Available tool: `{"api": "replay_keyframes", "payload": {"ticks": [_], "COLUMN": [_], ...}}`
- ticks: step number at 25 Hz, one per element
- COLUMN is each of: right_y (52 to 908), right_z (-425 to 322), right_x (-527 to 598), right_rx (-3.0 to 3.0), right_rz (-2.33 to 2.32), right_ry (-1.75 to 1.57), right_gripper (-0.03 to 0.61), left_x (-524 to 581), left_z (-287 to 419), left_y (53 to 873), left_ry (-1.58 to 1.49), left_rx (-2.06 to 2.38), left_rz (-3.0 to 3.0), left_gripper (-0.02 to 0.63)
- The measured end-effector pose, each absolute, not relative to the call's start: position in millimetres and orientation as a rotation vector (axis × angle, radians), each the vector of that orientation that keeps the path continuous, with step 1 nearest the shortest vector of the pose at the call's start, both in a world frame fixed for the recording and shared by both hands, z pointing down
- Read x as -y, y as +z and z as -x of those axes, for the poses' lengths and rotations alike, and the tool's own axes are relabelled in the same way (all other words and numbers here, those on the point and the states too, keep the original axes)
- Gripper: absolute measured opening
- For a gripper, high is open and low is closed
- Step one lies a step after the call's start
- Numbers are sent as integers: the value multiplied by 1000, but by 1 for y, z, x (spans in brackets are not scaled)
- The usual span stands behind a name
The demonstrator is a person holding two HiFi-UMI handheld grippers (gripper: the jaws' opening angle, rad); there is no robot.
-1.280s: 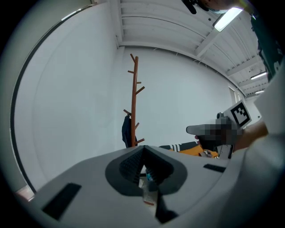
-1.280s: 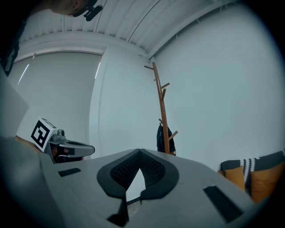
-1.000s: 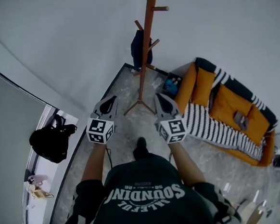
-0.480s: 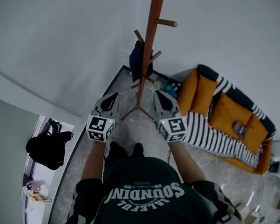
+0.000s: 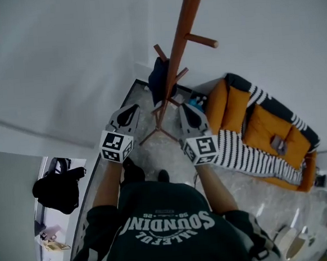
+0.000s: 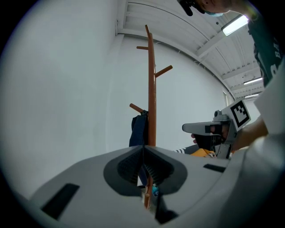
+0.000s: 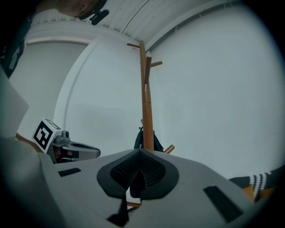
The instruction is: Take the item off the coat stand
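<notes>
A tall wooden coat stand (image 5: 175, 70) rises from the corner of the room. A dark blue item (image 5: 159, 80) hangs from a low peg on its far side, and shows beside the pole in the left gripper view (image 6: 139, 129) and behind it in the right gripper view (image 7: 144, 139). My left gripper (image 5: 131, 111) and right gripper (image 5: 185, 109) are held side by side in front of the stand, short of it, one on each side of its feet. Both point at it with jaws shut and nothing between them.
An orange sofa (image 5: 265, 130) with a striped throw (image 5: 244, 152) stands to the right of the stand. A black bag (image 5: 57, 186) lies at the left behind a glass partition. White walls (image 5: 79, 60) meet just behind the stand.
The person has stepped toward the corner. The stand and its hanging item now sit closer and larger in the head view. Both grippers keep the same shut pose.
</notes>
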State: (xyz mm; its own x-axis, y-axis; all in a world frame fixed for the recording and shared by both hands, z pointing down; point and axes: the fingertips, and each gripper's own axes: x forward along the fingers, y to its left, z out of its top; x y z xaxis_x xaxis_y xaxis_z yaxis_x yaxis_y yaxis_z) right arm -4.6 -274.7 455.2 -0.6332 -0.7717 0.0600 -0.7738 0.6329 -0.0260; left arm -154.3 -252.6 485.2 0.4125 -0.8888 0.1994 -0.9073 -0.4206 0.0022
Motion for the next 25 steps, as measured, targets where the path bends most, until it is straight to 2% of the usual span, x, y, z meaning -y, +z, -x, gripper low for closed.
{"api": "replay_keyframes", "payload": {"ticks": [14,18,22,25], "right_y": [460,463,468,470], "right_z": [12,10,8,6], "right_x": [286,278,272,268], "right_rx": [2734,2727,2721,2725], "right_rz": [-1378,-1364,-1352,-1354], "right_ry": [71,72,88,93], "right_gripper": [0,0,0,0], "left_x": [284,281,277,275], "left_z": [156,153,153,150], "left_y": [494,495,496,498], "left_ry": [250,238,226,232], "left_rx": [1509,1491,1508,1491], "left_rz": [-2613,-2613,-2612,-2612], "left_gripper": [7,167,222,224]}}
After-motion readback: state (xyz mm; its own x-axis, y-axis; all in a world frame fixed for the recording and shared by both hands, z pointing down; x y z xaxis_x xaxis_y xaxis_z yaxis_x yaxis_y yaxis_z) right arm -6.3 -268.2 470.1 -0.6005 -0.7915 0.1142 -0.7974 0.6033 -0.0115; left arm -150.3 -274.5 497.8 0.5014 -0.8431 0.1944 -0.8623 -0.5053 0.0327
